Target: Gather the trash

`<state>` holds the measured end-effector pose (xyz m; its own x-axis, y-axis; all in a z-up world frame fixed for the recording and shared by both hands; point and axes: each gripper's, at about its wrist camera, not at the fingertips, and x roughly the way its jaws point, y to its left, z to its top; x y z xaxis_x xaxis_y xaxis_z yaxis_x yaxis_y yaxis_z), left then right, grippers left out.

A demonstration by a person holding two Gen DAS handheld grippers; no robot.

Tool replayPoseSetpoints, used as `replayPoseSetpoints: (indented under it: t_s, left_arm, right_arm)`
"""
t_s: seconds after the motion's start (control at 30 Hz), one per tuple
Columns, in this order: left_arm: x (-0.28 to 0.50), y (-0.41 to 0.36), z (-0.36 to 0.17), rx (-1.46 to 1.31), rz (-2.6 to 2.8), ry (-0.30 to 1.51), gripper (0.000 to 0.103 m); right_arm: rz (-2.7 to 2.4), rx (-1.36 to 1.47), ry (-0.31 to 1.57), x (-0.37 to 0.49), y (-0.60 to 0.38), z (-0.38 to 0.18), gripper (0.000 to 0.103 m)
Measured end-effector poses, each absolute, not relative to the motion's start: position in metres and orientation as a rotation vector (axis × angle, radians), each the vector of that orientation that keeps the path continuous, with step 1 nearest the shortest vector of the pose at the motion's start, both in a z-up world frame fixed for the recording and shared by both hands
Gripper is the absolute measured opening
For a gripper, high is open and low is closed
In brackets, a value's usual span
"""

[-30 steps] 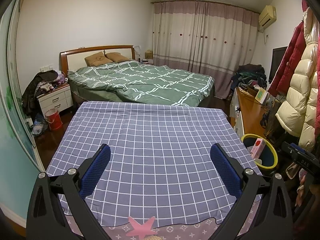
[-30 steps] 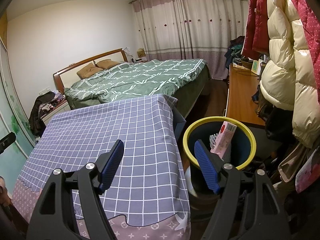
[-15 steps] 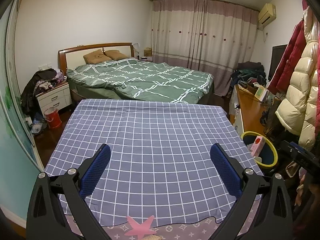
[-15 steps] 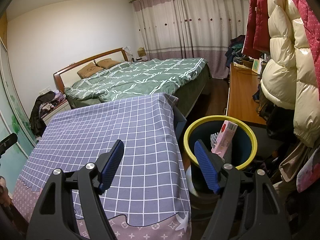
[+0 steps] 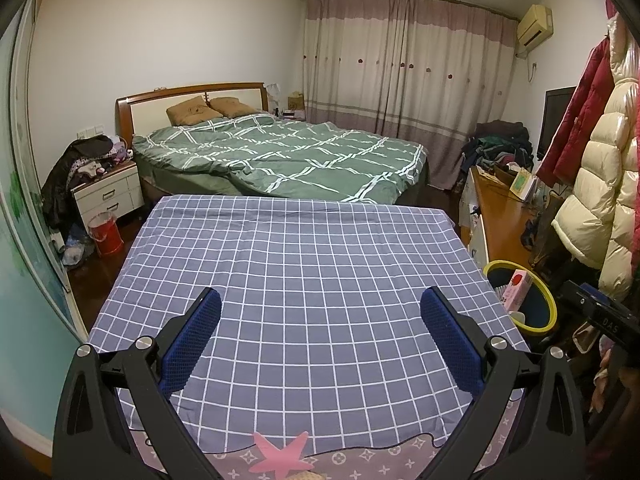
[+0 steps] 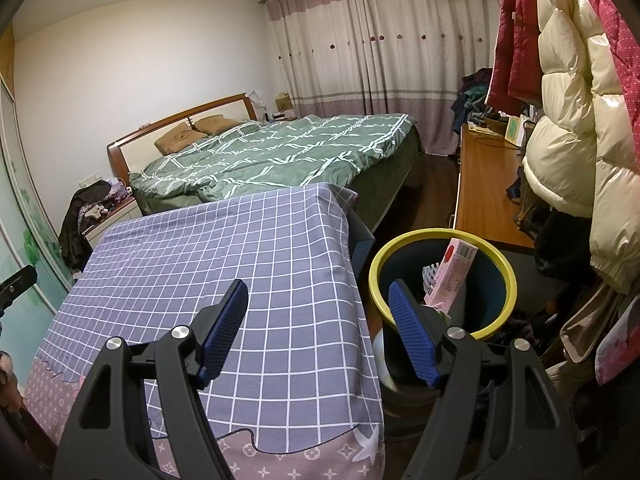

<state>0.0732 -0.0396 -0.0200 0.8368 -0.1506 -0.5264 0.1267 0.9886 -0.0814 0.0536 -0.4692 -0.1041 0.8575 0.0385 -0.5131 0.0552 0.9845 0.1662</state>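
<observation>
Both grippers, left gripper (image 5: 320,322) and right gripper (image 6: 318,318), hang wide open and empty above the bare checked table (image 5: 312,264). The pink carton (image 6: 454,270) leans in the yellow-rimmed bin (image 6: 496,312) alongside; a careless reach could tip it.

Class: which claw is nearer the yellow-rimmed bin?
Right. The right claw hangs open beside the yellow-rimmed bin, one finger overlapping its rim; the left claw hovers open over the checked cloth.
</observation>
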Motion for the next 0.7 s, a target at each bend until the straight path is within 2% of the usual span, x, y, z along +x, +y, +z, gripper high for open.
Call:
replayPoseSetpoints:
  t_s: [0.47,0.6,0.7]
  left_arm:
    - [0.087,-0.042,-0.032,-0.048,-0.158,0.595,0.098]
    - [0.117,-0.034,-0.043,-0.068,-0.155,0.662,0.098]
    - [0.149,-0.023,-0.057,-0.058,-0.116,0.695,0.098]
  right_arm:
    - [-0.009,0.176,0.552,0.057,-0.467,-0.109,0.069]
    - [-0.01,0.15,0.553,0.07,-0.459,-0.106,0.086]
    - [0.012,0.136,0.567,0.092,-0.445,-0.108,0.094]
